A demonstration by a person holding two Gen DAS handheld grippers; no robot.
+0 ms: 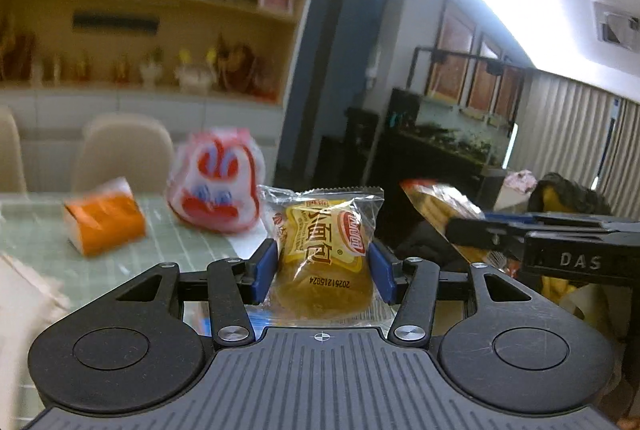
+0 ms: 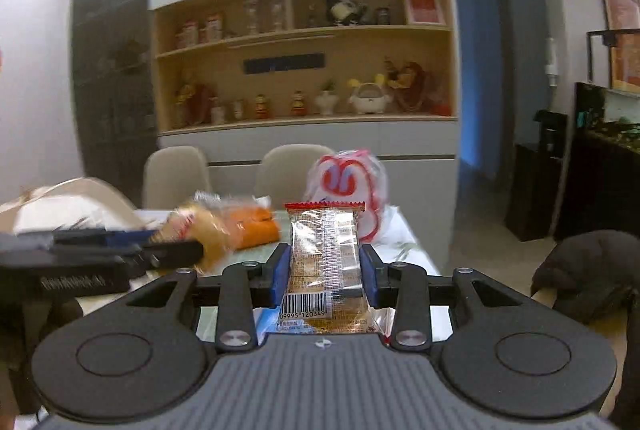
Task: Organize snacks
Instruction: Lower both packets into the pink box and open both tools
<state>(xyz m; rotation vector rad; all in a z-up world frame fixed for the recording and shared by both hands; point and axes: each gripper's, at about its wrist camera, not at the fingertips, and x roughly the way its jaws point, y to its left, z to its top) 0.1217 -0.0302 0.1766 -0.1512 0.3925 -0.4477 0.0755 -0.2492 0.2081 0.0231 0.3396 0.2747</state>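
Above the green gridded mat [image 1: 168, 230], left gripper [image 1: 323, 266] clamps a crinkly bread packet [image 1: 324, 250]; right gripper [image 2: 325, 270] pinches a flat biscuit wrapper [image 2: 326, 262]

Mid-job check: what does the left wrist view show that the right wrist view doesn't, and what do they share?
Left wrist only: the date-stamped front of the yellow mini bread pack clamped in the left gripper, and a fish tank behind.

Right wrist only: the barcoded back of the brown snack bar clamped in the right gripper, and a dark glass cabinet on the left.

Both: the orange pack and the red-and-white bag on the green table, chairs and shelves behind.
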